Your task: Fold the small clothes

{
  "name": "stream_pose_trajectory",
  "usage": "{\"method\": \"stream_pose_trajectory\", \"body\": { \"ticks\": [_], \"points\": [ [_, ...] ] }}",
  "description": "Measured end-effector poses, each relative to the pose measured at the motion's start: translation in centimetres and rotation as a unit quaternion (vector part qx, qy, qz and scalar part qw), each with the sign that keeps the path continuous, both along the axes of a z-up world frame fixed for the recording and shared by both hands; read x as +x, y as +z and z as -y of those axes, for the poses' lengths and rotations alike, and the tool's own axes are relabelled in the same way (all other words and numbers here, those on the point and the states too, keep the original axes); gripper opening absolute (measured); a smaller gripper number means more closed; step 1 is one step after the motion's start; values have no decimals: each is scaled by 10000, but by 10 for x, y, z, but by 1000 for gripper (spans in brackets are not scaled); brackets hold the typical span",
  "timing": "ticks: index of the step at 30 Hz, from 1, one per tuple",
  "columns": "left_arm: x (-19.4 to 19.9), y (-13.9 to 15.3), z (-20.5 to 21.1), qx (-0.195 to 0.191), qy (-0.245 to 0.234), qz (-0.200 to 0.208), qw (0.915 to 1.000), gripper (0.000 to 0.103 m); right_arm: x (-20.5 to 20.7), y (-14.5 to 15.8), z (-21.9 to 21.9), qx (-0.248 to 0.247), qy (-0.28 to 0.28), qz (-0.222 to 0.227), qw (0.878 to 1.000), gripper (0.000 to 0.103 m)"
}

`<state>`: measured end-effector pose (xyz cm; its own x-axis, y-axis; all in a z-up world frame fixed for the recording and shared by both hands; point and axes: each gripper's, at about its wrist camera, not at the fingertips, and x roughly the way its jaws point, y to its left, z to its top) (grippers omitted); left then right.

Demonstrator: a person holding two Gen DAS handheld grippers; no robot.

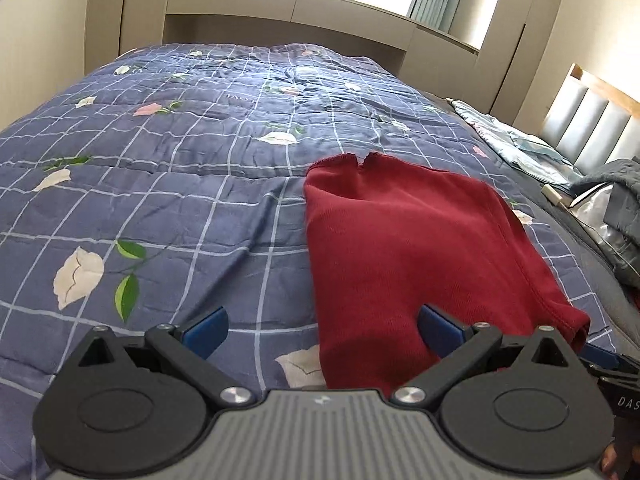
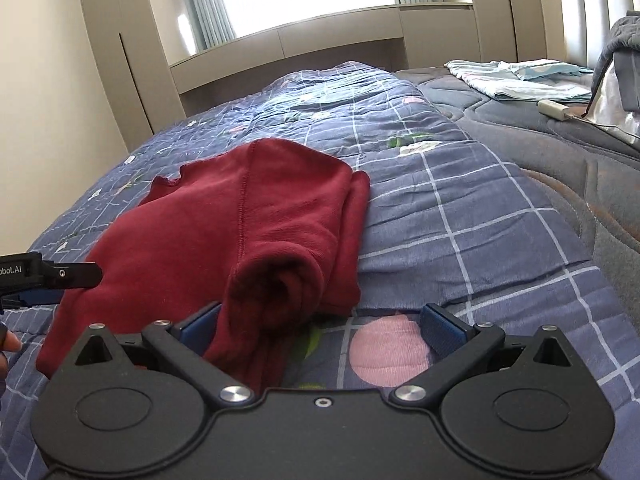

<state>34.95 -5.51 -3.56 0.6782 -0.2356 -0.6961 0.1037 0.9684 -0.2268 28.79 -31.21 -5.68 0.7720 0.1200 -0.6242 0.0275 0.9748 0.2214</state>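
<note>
Red garment (image 1: 400, 248) is lying partly folded on the bed quilt (image 1: 180, 200), near its front edge; left tool (image 1: 320, 330) and right tool (image 2: 320, 326) are hovering spread, gripping nothing. Final folds are remaining.

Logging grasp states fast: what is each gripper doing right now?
Left gripper: open, holding nothing, red garment partly between its fingers.
Right gripper: open, holding nothing, garment's near edge between its fingers.
</note>
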Motion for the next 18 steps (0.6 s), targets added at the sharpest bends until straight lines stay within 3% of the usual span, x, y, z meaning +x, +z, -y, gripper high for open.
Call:
{"method": "stream_pose_trajectory", "body": {
  "ticks": [7,12,16,18],
  "points": [
    [4,3,-8,-171,-27,-125,9998,103,-6,14,6,138,88,250,9996,103],
    [15,15,-23,-385,-50,50,9992,103,10,39,22,399,283,522,9974,103],
    [40,16,-24,-390,-246,-3,9989,103,52,36,41,969,273,172,9948,103],
    [57,7,-22,-479,-370,-313,9977,103,74,24,50,1220,149,-73,9924,102]
  ]
}}
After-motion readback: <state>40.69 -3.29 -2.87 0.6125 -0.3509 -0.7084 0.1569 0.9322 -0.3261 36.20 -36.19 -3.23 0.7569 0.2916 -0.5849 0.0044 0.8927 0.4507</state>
